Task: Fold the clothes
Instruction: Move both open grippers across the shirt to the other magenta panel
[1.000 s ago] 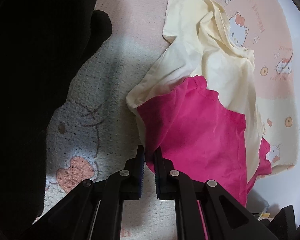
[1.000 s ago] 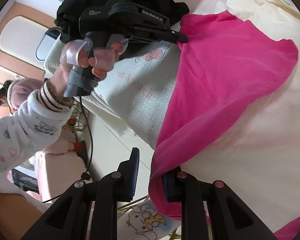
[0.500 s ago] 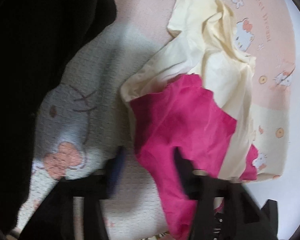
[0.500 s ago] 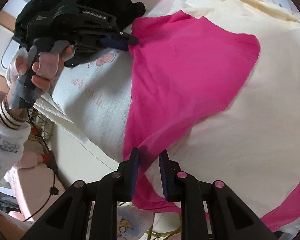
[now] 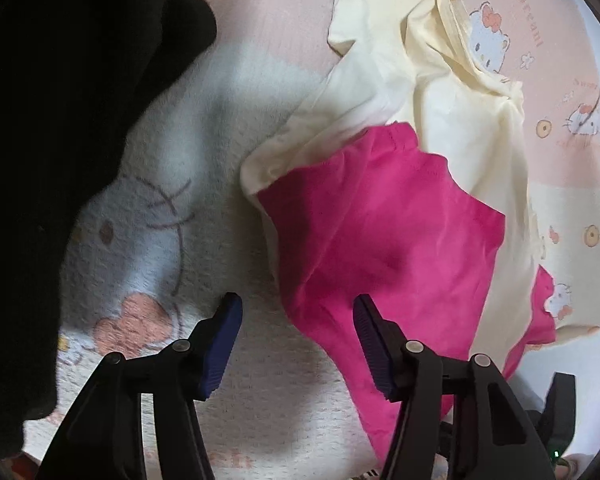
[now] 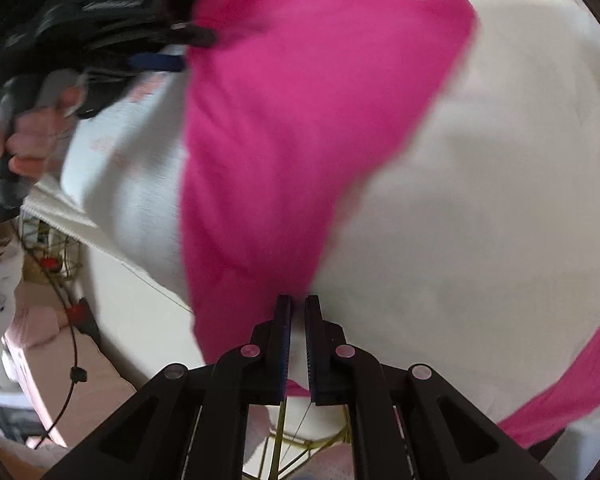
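We've got the right gripper (image 6: 297,300) pinched shut on the pink top's (image 5: 384,232) edge, which lies over the cream shirt (image 5: 440,92) on the blanket (image 5: 188,168), while our left gripper (image 5: 296,306) sits open, holding nothing.

bare blanket (image 5: 204,128) left of pink garment (image 5: 380,240), black clothing (image 5: 60,120) blocking far left

My right wrist view is smeared throughout. The pink garment (image 6: 284,128) has soft edges, and its lower corner passes behind my fingers (image 6: 283,344). The black garment (image 5: 60,128) leaves the left wrist view at the frame's left edge.
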